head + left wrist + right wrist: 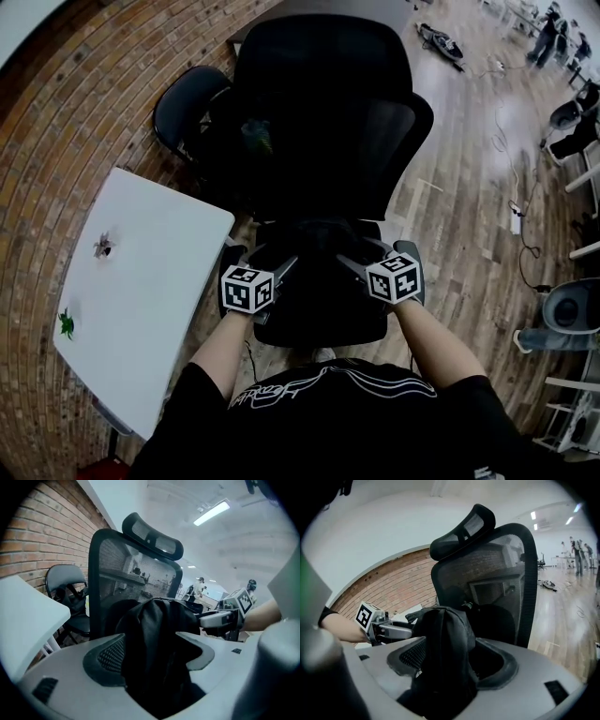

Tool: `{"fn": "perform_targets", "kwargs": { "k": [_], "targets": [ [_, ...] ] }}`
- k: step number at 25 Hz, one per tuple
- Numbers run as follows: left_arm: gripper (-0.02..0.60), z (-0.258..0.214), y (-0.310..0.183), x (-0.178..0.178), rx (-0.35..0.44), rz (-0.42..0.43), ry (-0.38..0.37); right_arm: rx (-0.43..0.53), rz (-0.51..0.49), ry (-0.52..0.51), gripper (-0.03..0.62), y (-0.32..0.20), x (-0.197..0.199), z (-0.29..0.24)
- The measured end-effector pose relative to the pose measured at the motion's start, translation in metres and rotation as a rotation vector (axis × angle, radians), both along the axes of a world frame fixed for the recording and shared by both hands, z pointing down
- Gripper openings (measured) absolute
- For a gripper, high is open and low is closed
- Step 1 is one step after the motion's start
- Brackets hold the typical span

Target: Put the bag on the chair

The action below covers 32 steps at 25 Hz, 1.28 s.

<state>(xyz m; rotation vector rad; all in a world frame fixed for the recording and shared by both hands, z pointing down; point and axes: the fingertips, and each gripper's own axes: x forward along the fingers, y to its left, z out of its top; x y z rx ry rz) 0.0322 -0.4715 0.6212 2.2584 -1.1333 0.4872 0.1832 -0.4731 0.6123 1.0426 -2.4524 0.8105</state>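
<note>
A black bag rests on the seat of a black mesh office chair, in front of its backrest. My left gripper reaches in from the left and my right gripper from the right, each at one side of the bag's top. In the left gripper view the bag's dark fabric stands between the wide-apart jaws of my left gripper, with a gap at the right pad. The right gripper view shows the same: the bag rises between the spread jaws of my right gripper. Both grippers are open.
A white table stands close on the left, against a brick wall. A second black chair sits behind it. To the right lies wooden floor with cables, white chairs and people far off.
</note>
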Motion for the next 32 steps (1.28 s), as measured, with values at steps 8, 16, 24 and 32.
{"fn": "perform_targets", "kwargs": {
  "k": [8, 16, 24, 32],
  "targets": [
    [0.331, -0.055, 0.040, 0.010, 0.068, 0.074, 0.002, 0.120, -0.051, 0.014, 0.318, 0.043, -0.002, -0.063],
    [0.183, -0.138, 0.119, 0.007, 0.097, 0.112, 0.088, 0.096, -0.066, -0.154, 0.134, 0.127, -0.027, -0.139],
    [0.046, -0.206, 0.183, 0.004, 0.195, 0.164, 0.172, 0.183, -0.069, -0.207, -0.005, 0.183, -0.049, -0.196],
    [0.040, -0.230, 0.240, -0.005, 0.194, 0.183, 0.223, 0.213, -0.108, -0.268, -0.006, 0.236, -0.075, -0.226]
  ]
}}
